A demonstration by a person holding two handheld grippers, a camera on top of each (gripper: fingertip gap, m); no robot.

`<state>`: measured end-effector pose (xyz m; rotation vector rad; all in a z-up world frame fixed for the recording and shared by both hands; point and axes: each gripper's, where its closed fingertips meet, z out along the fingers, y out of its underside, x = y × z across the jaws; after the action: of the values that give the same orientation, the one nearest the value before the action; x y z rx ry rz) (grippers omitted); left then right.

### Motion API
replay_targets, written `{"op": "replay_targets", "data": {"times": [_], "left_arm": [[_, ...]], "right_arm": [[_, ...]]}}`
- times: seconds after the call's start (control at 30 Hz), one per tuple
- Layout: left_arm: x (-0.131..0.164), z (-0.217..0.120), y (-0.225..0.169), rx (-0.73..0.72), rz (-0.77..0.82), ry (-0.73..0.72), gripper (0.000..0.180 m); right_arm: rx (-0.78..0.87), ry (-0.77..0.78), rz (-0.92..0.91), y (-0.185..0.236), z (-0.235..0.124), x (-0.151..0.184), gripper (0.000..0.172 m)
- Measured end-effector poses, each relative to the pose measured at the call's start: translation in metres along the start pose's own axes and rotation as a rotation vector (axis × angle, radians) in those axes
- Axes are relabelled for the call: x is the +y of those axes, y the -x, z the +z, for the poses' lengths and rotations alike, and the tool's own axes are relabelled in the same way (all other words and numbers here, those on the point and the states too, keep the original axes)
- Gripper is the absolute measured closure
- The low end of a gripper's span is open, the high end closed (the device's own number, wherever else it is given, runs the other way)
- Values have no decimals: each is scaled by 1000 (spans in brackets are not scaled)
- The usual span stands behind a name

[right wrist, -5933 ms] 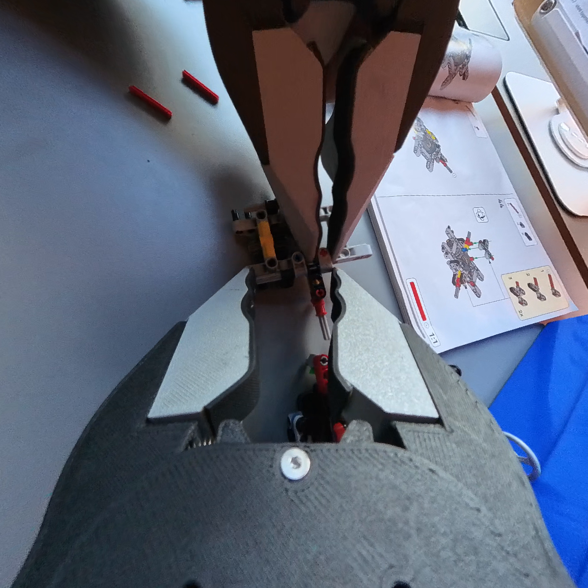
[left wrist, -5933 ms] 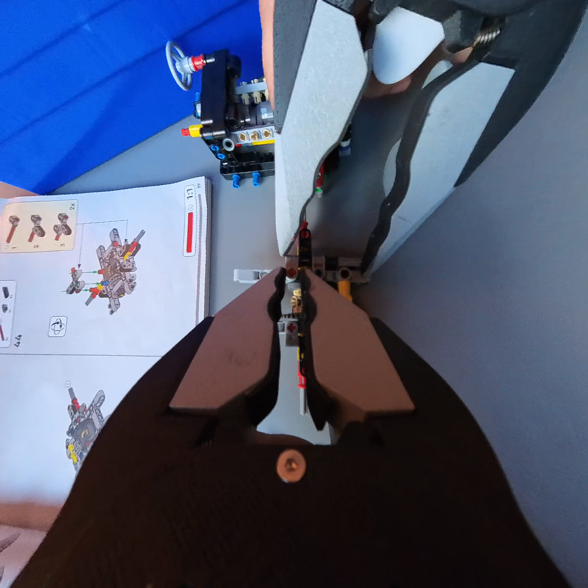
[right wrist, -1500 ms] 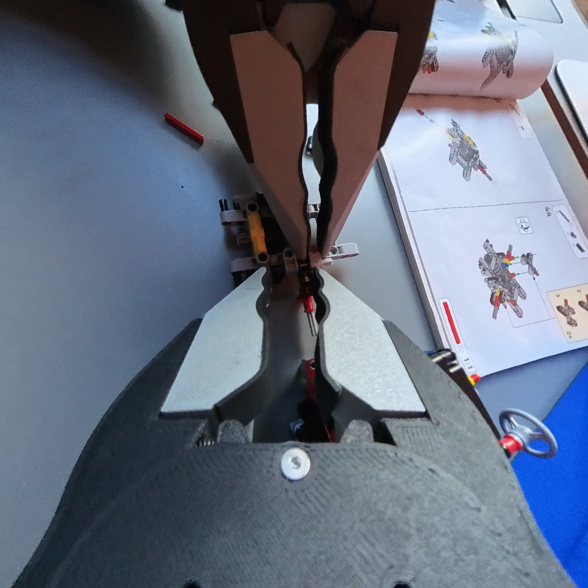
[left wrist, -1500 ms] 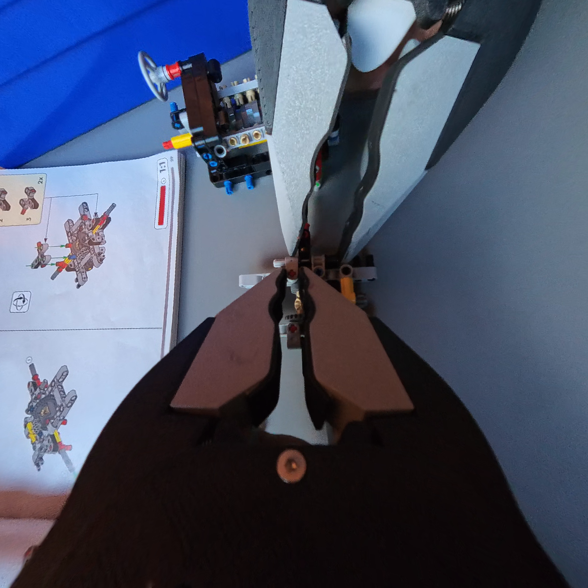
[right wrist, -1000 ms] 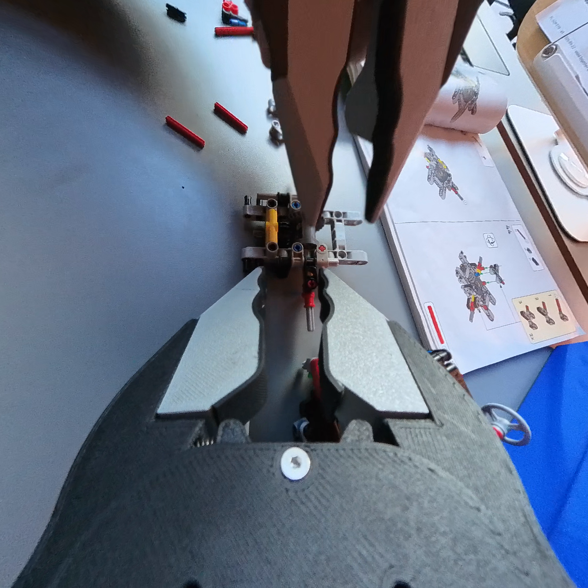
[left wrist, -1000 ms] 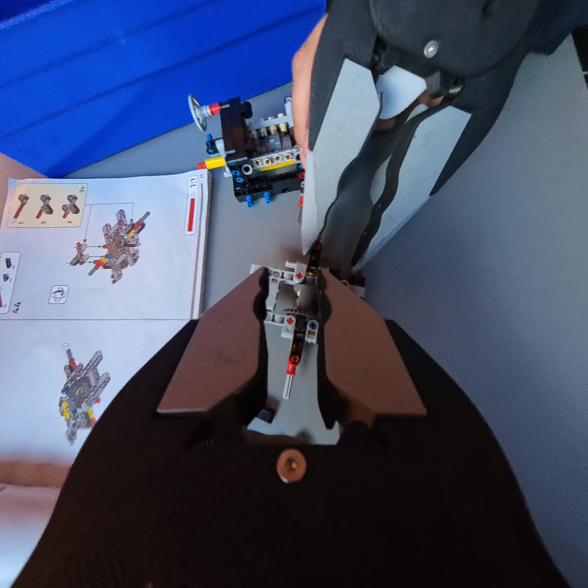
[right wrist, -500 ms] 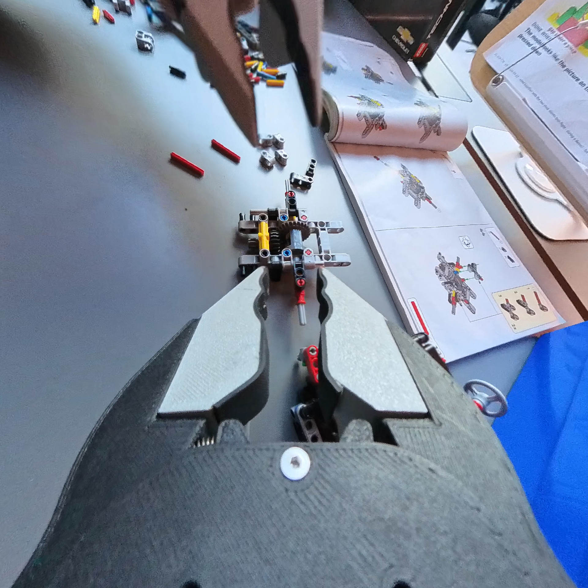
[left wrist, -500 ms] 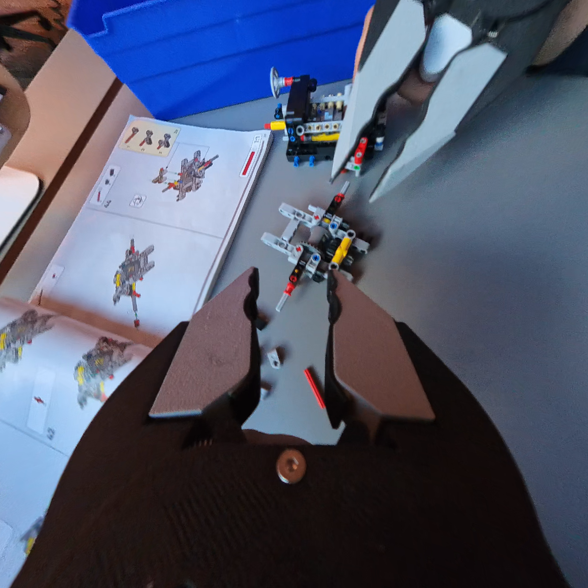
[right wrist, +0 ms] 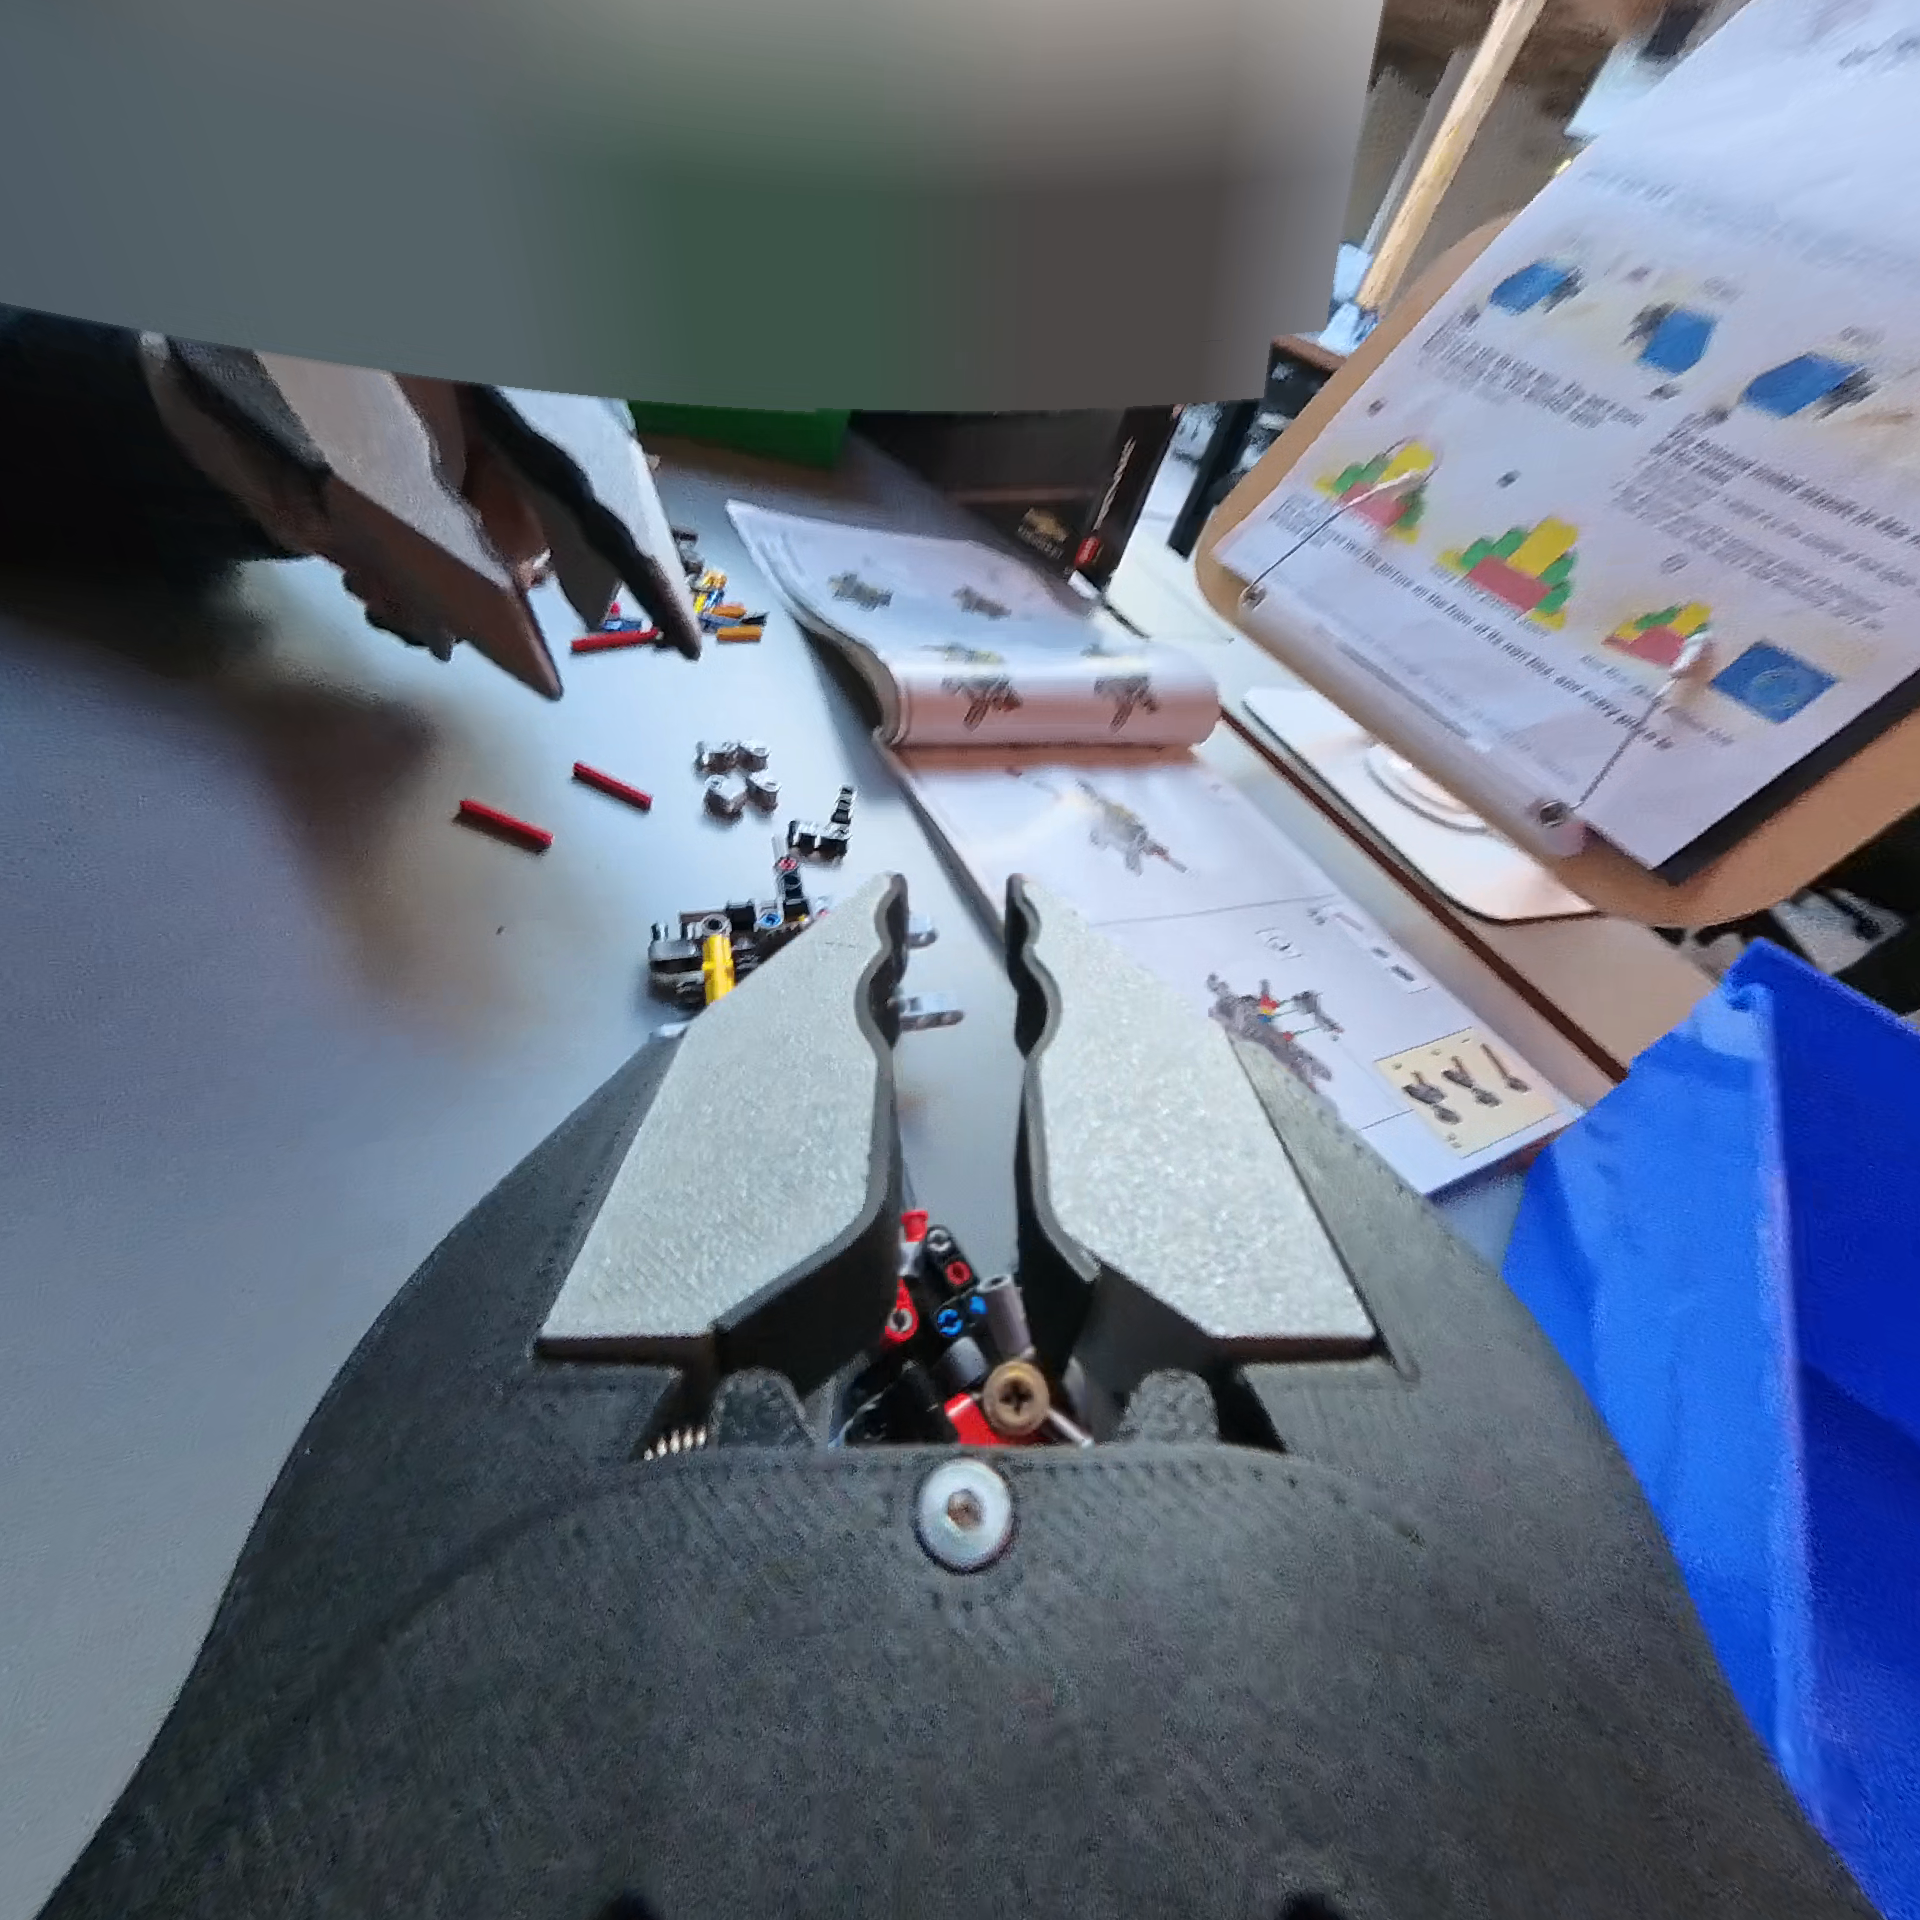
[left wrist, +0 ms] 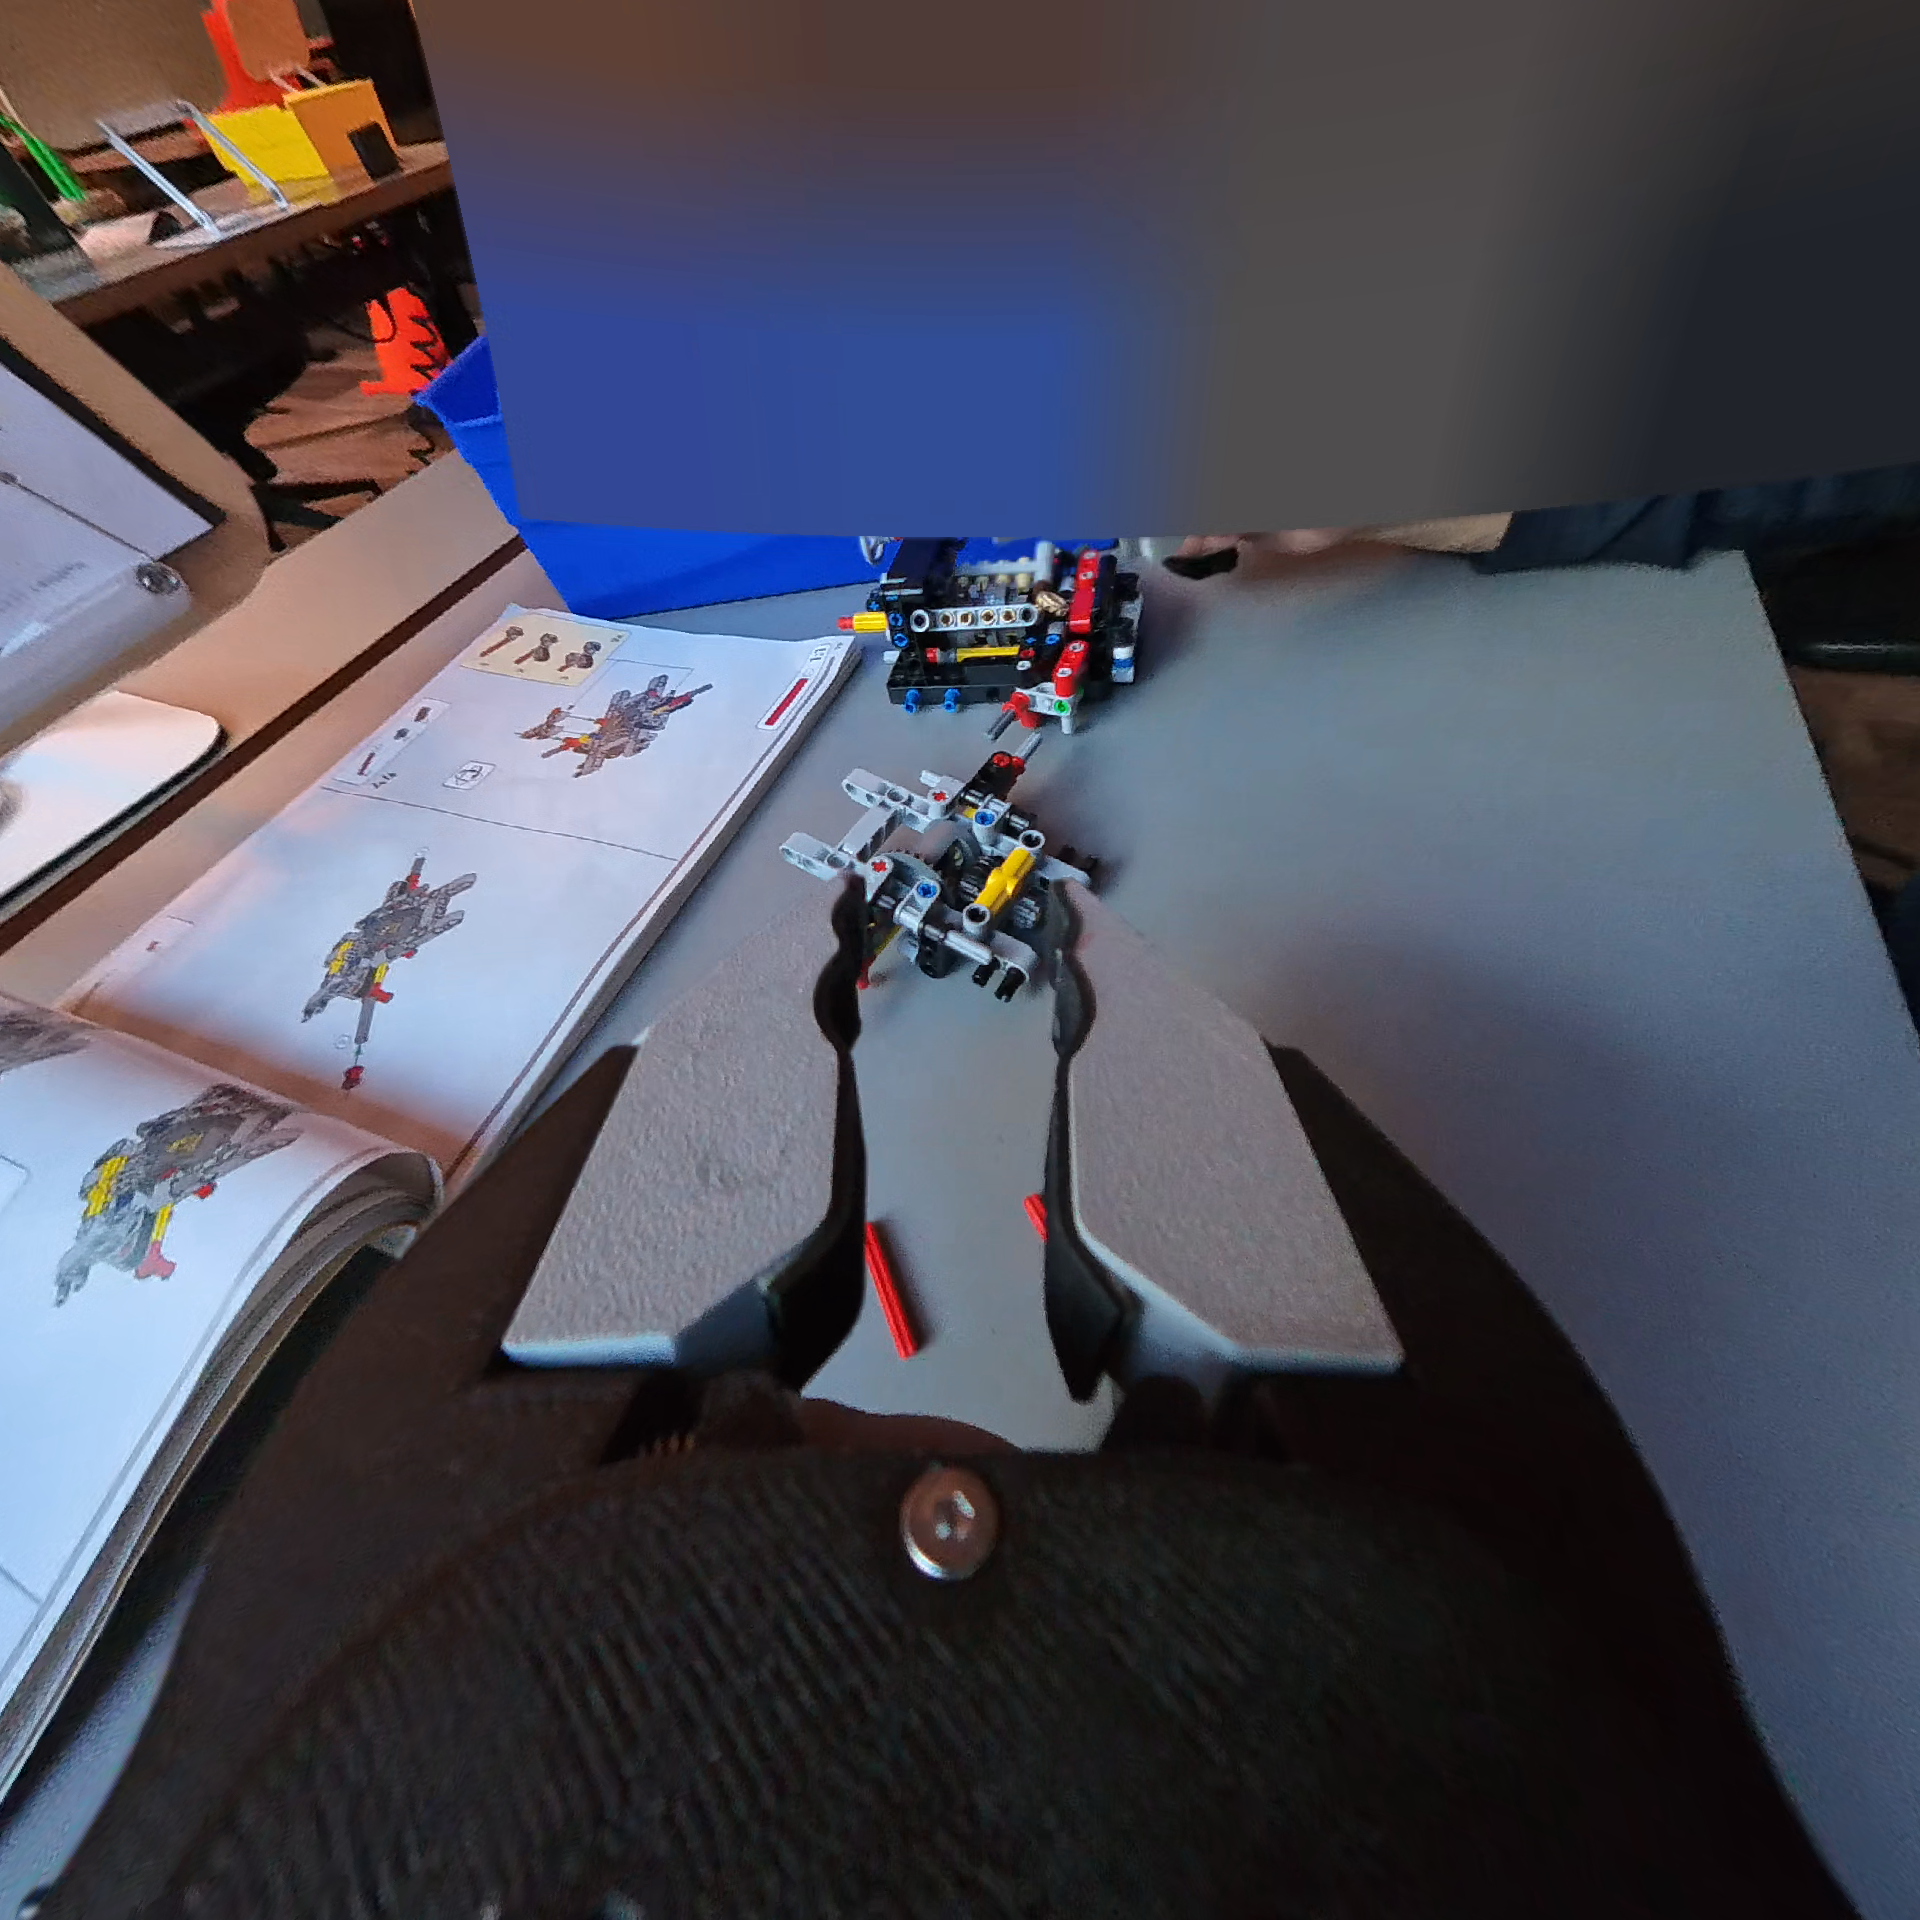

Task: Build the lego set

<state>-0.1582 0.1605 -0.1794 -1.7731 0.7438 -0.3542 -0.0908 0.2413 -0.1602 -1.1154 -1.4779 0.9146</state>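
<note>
Both grippers hover open-fingered, holding nothing. The left gripper frames the small grey gear assembly at frame centre on the table; the right gripper sits just right of it, beside the booklet. Any regrasp should take the grey beams, not the yellow pin.

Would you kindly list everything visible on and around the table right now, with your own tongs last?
Small grey frame assembly: one, grey with a yellow part, on the grey table, beyond the left tongs' tips.
Larger black assembly: one, black, red and blue, by the blue bin.
Instruction booklet: one, white, open beside the assemblies.
Red rods: two loose on the table; a third lies by the scattered small parts.
Small grey connectors: a few, near the rods.
Display board: one, tan-framed, propped behind the booklet.
Left tongs: brown, open, holding nothing.
Right tongs: grey, open, holding nothing.
</note>
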Motion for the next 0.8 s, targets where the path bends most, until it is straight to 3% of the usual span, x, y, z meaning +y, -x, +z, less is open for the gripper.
{"op": "replay_targets", "data": {"times": [0.63,0.8], "left_arm": [[7,-3,16,-58,-32,15,150],[8,-2,16,-59,-35,17,151]], "right_arm": [[115,-141,6,-27,-24,-18,171],[49,-124,36,-20,-20,-15,172]]}}
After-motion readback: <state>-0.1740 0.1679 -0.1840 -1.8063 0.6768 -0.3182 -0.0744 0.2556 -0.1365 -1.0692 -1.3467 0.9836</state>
